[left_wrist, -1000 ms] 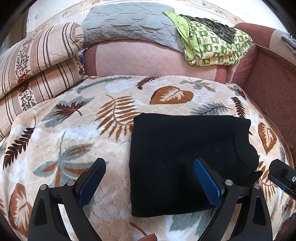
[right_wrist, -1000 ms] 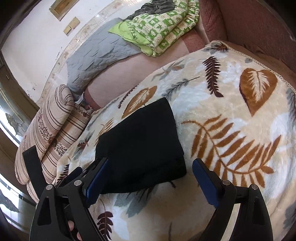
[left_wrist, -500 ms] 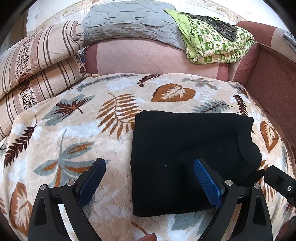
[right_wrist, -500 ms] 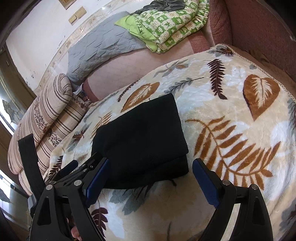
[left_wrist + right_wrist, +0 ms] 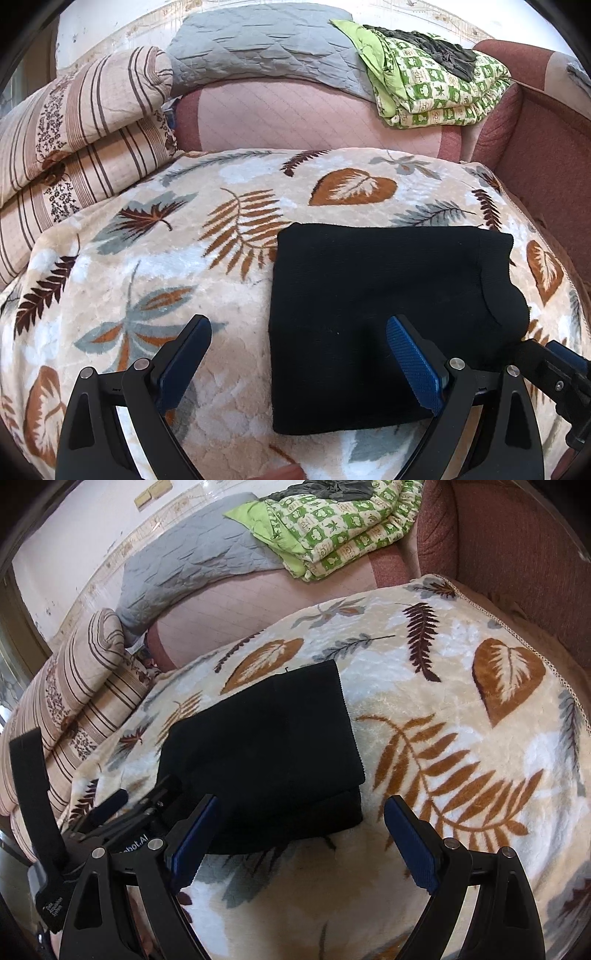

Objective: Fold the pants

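Note:
The black pants (image 5: 369, 295) lie folded into a flat rectangle on the leaf-patterned blanket (image 5: 184, 266); they also show in the right wrist view (image 5: 266, 746). My left gripper (image 5: 299, 354) is open and empty, held just above the near left edge of the pants. My right gripper (image 5: 303, 834) is open and empty, held over the near right corner of the pants. The left gripper's body shows at the lower left of the right wrist view (image 5: 122, 819), and the right gripper's body shows at the lower right of the left wrist view (image 5: 554, 373).
Striped pillows (image 5: 74, 147) are stacked at the left. A grey quilted cover (image 5: 258, 48) and a green patterned folded blanket (image 5: 436, 88) lie on the sofa back (image 5: 295, 118). A reddish armrest (image 5: 546, 155) borders the right side.
Both grippers have drawn back slightly from the folded pants and stay open. The right gripper has tilted and shifted a little, and the pants have not moved.

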Demonstrator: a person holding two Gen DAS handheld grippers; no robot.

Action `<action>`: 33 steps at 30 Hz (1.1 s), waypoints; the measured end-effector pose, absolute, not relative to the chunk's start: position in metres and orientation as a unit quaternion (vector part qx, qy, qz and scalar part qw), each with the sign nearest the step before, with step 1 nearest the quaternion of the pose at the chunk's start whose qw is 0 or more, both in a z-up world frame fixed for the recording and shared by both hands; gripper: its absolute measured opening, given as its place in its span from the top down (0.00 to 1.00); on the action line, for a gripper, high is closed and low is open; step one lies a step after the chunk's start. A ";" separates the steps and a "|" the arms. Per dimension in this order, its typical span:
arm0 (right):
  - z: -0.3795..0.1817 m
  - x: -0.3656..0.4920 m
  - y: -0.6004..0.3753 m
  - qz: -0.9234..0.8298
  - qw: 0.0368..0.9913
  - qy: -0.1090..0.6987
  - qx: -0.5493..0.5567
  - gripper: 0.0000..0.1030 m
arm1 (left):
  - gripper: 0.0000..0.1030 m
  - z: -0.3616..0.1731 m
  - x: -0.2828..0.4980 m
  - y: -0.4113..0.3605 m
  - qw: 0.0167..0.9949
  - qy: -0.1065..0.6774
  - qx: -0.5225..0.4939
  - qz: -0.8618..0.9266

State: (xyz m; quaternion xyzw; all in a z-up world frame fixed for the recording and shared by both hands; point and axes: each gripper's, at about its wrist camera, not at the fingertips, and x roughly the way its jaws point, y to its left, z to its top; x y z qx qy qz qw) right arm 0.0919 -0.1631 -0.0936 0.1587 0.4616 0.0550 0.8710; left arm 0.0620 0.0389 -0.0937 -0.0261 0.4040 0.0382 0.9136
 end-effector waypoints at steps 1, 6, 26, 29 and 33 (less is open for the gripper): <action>-0.094 0.092 -0.164 0.054 0.870 0.463 0.160 0.12 | 0.01 -0.094 0.062 0.038 0.914 0.403 -0.022 0.039; -0.096 0.092 -0.166 0.049 0.868 0.465 0.164 0.12 | 0.01 -0.096 0.060 0.031 0.916 0.400 -0.007 0.023; -0.091 0.091 -0.160 0.039 0.877 0.459 0.137 0.12 | 0.01 -0.097 0.065 0.035 0.908 0.417 -0.028 -0.002; -0.091 0.091 -0.160 0.040 0.877 0.459 0.138 0.12 | 0.01 -0.098 0.067 0.033 0.907 0.421 -0.027 -0.001; -0.089 0.090 -0.160 0.042 0.877 0.457 0.143 0.12 | 0.01 -0.099 0.067 0.030 0.907 0.421 -0.021 0.002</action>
